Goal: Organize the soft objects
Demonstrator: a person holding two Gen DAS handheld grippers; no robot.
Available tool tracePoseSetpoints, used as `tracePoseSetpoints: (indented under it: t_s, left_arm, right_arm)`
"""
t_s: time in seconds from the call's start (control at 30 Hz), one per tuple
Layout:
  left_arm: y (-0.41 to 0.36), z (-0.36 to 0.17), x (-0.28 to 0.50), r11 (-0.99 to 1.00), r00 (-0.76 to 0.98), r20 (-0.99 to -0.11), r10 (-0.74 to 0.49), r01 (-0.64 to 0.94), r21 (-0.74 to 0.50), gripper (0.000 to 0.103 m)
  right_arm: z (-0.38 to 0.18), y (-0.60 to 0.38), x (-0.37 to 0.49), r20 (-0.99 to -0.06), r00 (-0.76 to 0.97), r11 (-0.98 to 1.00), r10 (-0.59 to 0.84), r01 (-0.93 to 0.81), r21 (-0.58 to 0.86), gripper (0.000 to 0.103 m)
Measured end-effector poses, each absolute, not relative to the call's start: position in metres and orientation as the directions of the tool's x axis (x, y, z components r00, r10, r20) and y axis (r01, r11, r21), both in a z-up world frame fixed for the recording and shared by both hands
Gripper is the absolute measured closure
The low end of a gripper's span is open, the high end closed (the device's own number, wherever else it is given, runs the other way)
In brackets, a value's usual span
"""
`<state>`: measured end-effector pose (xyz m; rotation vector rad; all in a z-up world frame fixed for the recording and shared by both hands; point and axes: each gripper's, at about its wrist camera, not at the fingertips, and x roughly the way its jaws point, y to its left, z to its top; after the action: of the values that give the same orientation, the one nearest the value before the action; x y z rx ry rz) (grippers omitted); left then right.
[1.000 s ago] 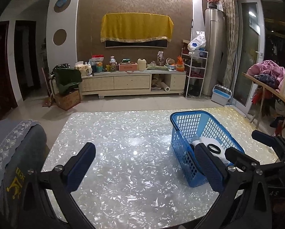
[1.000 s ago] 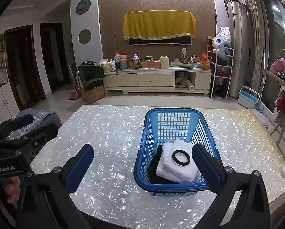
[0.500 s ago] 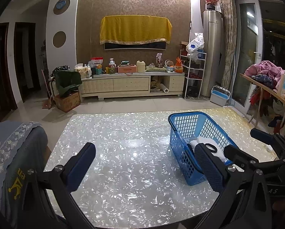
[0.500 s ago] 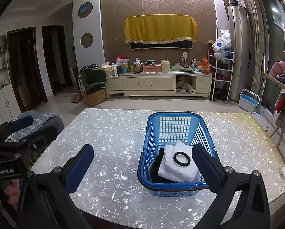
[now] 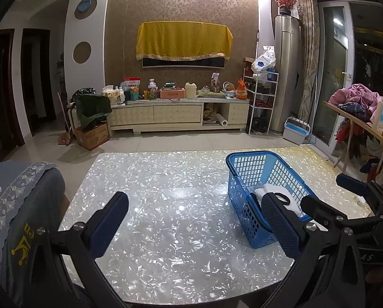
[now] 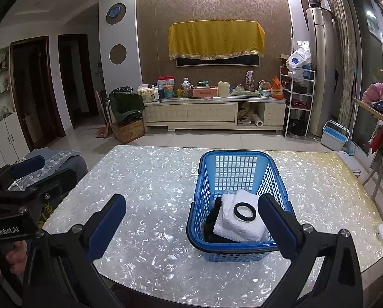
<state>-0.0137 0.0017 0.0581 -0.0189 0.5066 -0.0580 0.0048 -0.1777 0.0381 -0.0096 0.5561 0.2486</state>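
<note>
A blue plastic basket (image 6: pixel 232 153) stands on the shell-patterned table (image 6: pixel 152 179). In it lies a folded white towel (image 6: pixel 240 227) with a black ring (image 6: pixel 244 211) on top and a dark cloth (image 6: pixel 213 218) beneath. My right gripper (image 6: pixel 191 202) is open and holds nothing, hovering just short of the basket's near rim. My left gripper (image 5: pixel 192 205) is open over bare table, left of the basket (image 5: pixel 250 155). In the left wrist view the towel (image 5: pixel 268 188) and ring (image 5: pixel 281 197) are partly hidden by my finger. Each gripper shows in the other's view: right gripper (image 5: pixel 332 195), left gripper (image 6: pixel 42 172).
A chair with a grey embroidered cover (image 5: pixel 16 192) stands at the table's left edge. A small white round object (image 6: pixel 382 231) lies near the table's right edge. A side table piled with clothes (image 5: pixel 355 100) is to the right. A hand (image 6: pixel 14 256) holds the left gripper's handle.
Both grippers have drawn back a little toward the near table edge, so the basket looks slightly smaller. Both stay open; the towel and ring have not moved.
</note>
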Motion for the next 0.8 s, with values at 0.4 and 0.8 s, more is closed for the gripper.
tracePoseSetpoints:
  t_s: [0.4, 0.8]
  left_arm:
    - [0.0001, 0.0590, -0.0182, 0.998, 0.874, -0.482, -0.059, 0.051, -0.029, 0.000]
    - [0.0003, 0.0587, -0.0182, 0.998, 0.874, -0.482, -0.059, 0.050, -0.031, 0.000]
  right_arm:
    - [0.0386, -0.1761, 0.0017, -0.518, 0.823, 0.970, 0.233, -0.237, 0.059, 0.000]
    - [0.0402, -0.1744, -0.0010, -0.518, 0.823, 0.970, 0.233, -0.235, 0.064, 0.000]
